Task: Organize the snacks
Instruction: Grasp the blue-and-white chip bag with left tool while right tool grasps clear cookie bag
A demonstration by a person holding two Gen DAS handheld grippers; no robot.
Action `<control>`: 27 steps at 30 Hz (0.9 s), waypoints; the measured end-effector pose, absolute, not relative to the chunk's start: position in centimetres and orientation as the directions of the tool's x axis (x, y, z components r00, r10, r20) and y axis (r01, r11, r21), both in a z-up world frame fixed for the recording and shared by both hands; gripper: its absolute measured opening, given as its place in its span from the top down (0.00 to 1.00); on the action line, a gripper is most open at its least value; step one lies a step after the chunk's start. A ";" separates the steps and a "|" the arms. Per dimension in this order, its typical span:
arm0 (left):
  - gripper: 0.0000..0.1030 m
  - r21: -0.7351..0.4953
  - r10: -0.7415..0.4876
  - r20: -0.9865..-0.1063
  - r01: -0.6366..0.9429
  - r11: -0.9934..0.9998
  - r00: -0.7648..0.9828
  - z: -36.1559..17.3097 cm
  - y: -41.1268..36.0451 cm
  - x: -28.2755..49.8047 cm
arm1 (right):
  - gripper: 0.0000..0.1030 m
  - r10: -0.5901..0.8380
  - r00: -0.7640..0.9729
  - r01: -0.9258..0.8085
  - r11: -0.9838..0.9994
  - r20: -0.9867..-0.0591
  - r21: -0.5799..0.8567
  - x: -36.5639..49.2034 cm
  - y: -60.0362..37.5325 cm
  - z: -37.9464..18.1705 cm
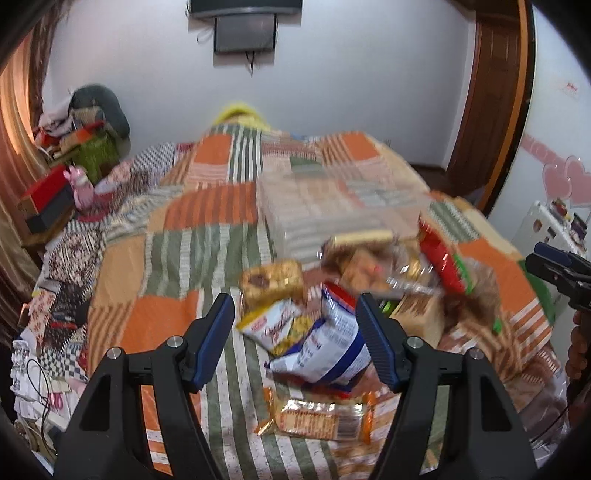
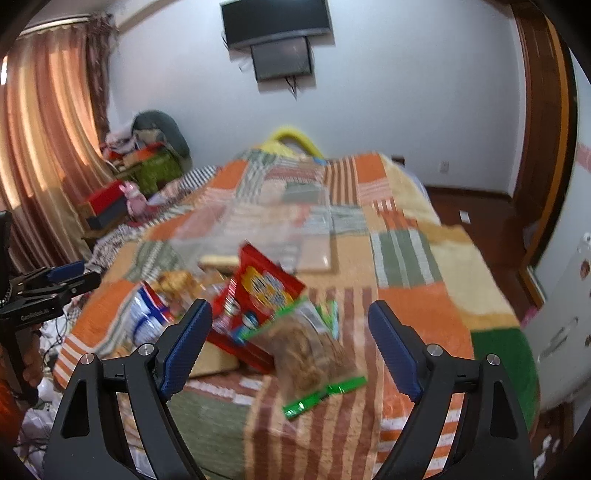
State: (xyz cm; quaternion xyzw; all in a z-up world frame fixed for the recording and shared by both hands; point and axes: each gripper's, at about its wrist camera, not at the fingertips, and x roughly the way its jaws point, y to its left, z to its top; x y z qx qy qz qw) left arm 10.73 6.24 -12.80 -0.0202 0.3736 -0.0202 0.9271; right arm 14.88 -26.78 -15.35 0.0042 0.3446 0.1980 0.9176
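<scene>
A pile of snack packets lies on the patchwork bedspread. In the left wrist view my left gripper is open and empty above a blue-and-white bag, a yellow-and-white packet and a biscuit pack. A clear plastic bin stands behind the pile. In the right wrist view my right gripper is open and empty over a clear bag with a green strip and a red packet. The clear bin is blurred beyond.
A red box and pink toy sit on a side table at left, with curtains behind. A TV hangs on the far wall. A wooden door frame and white cabinet stand at right.
</scene>
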 end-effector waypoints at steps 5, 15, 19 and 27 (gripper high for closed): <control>0.30 -0.076 -0.098 -0.756 0.061 0.995 0.648 -15.5 5.6 11.8 | 0.18 0.357 0.624 -0.343 0.924 -0.695 0.167 16.1 -26.9 -17.5; 0.17 -0.051 -0.129 -0.826 0.156 0.986 0.549 -19.3 3.1 13.4 | 0.18 0.345 0.538 -0.346 0.922 -0.769 0.172 17.9 -26.5 -20.6; 0.17 -0.052 -0.127 -0.845 0.156 0.986 0.519 -20.6 2.8 14.4 | 0.18 0.350 0.513 -0.349 0.919 -0.784 0.182 18.5 -26.3 -21.4; 0.28 -0.087 -0.153 -0.839 0.148 0.985 0.523 -21.4 2.9 15.1 | 0.36 0.361 0.500 -0.354 0.915 -0.788 0.194 18.7 -26.4 -21.9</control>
